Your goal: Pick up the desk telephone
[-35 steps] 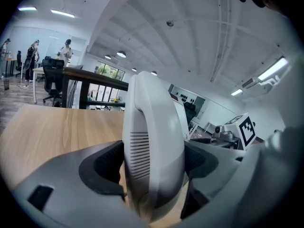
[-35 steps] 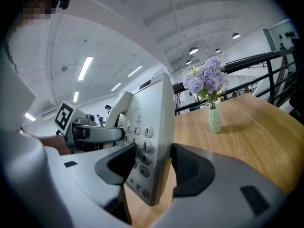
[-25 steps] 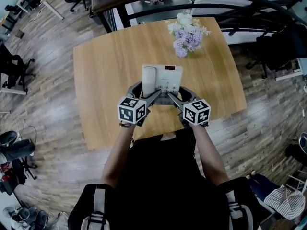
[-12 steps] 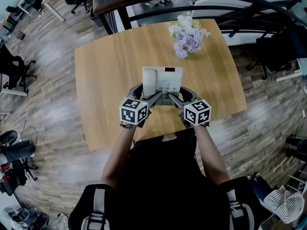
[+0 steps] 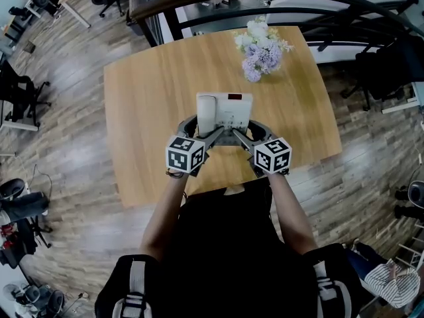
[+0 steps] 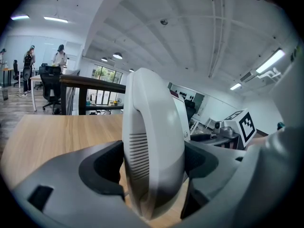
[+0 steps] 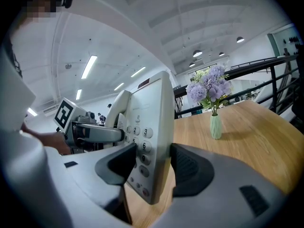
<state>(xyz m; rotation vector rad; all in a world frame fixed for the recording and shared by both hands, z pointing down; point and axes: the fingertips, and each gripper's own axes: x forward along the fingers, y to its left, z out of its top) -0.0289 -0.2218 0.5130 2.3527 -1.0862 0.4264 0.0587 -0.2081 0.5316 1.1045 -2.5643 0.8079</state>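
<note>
The white desk telephone point(image 5: 224, 111) is over the middle of the wooden table point(image 5: 146, 111), handset on its left side, keypad and small display on its right. My left gripper point(image 5: 212, 133) is shut on the handset point(image 6: 152, 146), with one jaw on each side of it. My right gripper point(image 5: 238, 134) is shut on the keypad side of the telephone point(image 7: 149, 141), one jaw on the button face and one on the back. In both gripper views the phone stands steeply on edge between the jaws. Whether its base touches the table is hidden.
A pale green vase of lilac and white flowers point(image 5: 260, 48) stands at the table's far right, behind the phone; the vase point(image 7: 216, 126) is also in the right gripper view. A dark railing point(image 5: 199, 2) runs behind the table. Office chairs point(image 5: 20, 98) stand on the wood floor at left.
</note>
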